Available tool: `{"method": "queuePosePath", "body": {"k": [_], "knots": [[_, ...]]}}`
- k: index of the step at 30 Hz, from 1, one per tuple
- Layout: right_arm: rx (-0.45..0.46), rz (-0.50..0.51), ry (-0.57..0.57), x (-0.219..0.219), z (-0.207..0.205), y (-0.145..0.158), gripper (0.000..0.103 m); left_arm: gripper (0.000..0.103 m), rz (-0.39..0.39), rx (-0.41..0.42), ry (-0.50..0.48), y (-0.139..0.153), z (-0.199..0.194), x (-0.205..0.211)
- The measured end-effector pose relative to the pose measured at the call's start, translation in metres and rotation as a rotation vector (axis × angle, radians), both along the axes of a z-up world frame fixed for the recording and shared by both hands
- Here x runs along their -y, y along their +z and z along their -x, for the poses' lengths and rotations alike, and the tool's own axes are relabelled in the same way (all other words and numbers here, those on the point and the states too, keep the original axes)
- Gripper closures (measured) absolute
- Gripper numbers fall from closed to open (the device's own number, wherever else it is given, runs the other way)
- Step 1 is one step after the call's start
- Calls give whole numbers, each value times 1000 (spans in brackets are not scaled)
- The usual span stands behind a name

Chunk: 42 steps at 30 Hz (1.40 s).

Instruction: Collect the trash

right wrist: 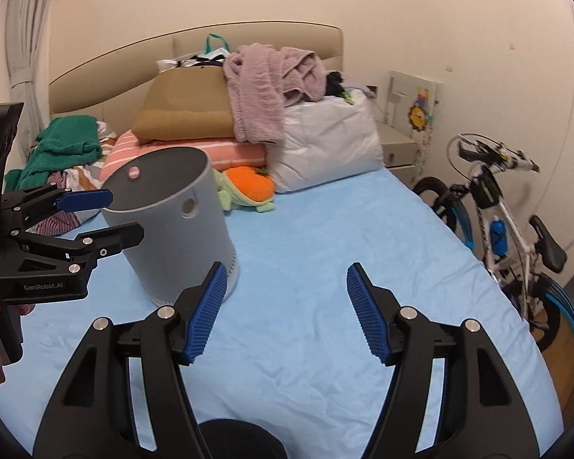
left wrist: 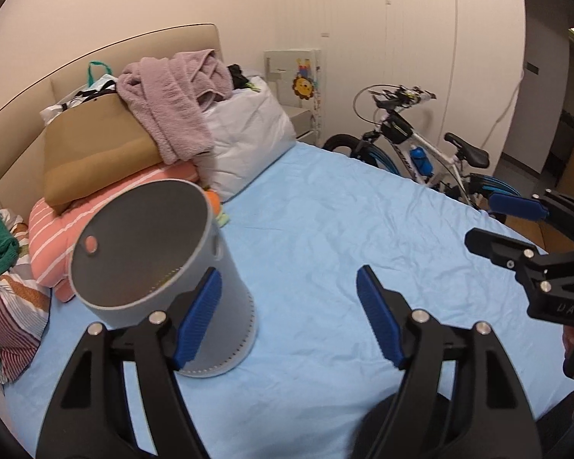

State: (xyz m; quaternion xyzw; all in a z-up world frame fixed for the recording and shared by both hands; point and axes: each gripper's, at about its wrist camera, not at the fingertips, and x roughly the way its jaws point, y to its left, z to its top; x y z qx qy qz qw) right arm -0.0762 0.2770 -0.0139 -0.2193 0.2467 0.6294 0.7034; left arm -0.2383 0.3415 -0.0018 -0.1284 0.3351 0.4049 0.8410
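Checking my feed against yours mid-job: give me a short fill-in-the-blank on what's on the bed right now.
1. The grey bin stands on the ____ bedsheet.
2. Beside the bed leans a white and blue ____.
3. Between the pads of the right gripper there is ____.
4. On the brown pillow lies a ____ robe.

Missing words: blue; bicycle; nothing; purple

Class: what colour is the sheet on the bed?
Light blue sheet; the right wrist view shows it best.
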Motion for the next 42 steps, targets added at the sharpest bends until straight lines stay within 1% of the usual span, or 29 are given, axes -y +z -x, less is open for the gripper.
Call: {"method": "queuePosePath", "body": {"k": [7,12,18,22,27,33,36,38,39,42], "knots": [[-6,7,-263,104,-60,-12,39,30,25,-9,-188,-19,-77,63],[-13,22,-449,177,-96,-29,39,30,24,-16,-313,-27,-125,110],[-22,22,-674,261,-130,-47,39,30,32,-15,-444,-36,-178,166],[-22,31,-796,309,-143,-55,39,30,56,-16,-520,-41,-206,193],[-23,38,-902,359,-149,-58,39,30,72,-21,-604,-44,-234,227],[-33,56,-1007,409,-153,-67,39,30,74,-33,-693,-46,-257,268],[-54,60,-1047,428,-153,-71,39,30,71,-43,-718,-48,-265,281],[-64,61,-1067,438,-150,-73,39,29,90,-49,-729,-51,-268,287],[-64,65,-1077,441,-148,-73,39,26,102,-54,-730,-54,-269,289],[-76,70,-1089,451,-143,-74,39,26,127,-71,-740,-62,-270,296]]}}
